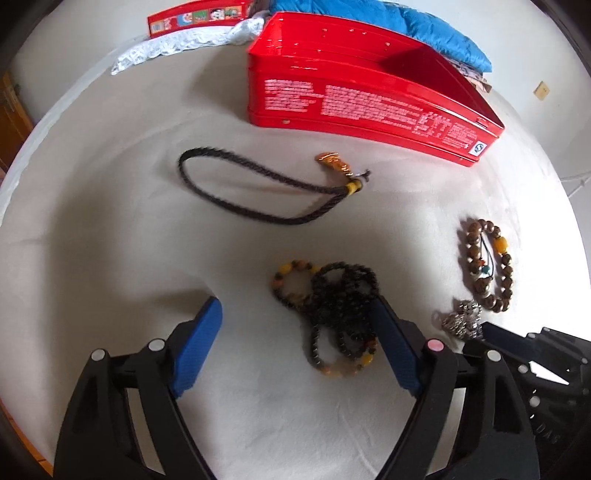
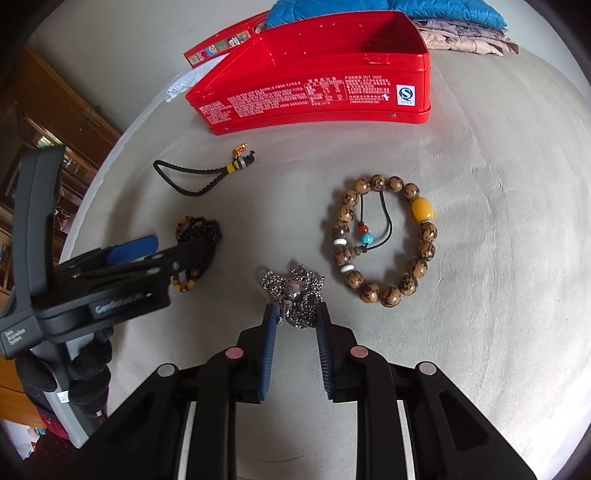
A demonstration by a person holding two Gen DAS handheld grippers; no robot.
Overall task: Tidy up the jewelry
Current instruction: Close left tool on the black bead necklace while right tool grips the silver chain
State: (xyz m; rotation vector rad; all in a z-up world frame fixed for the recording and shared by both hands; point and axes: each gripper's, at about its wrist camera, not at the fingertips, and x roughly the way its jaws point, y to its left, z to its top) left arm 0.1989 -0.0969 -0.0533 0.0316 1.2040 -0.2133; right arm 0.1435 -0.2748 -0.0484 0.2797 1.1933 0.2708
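Note:
An open red tin box (image 1: 369, 96) (image 2: 317, 88) sits at the back of the cream bedsheet. A black cord loop with a gold charm (image 1: 266, 184) (image 2: 199, 177) lies in front of it. A dark bead necklace with amber beads (image 1: 336, 306) (image 2: 199, 240) lies between the open fingers of my left gripper (image 1: 295, 325), whose body also shows in the right wrist view (image 2: 110, 280). A brown bead bracelet with a yellow bead (image 1: 487, 266) (image 2: 384, 236) lies to the right. My right gripper (image 2: 295, 317) has its fingers close on both sides of a silver chain (image 2: 295, 291) (image 1: 461, 317).
A blue quilt (image 1: 388, 22) (image 2: 388, 11) and patterned cloth (image 2: 465, 40) lie behind the box. The red box lid (image 1: 199, 16) (image 2: 225, 42) and white lace (image 1: 184, 42) lie at the back left. A wooden cabinet (image 2: 48, 122) stands beyond the bed's left edge.

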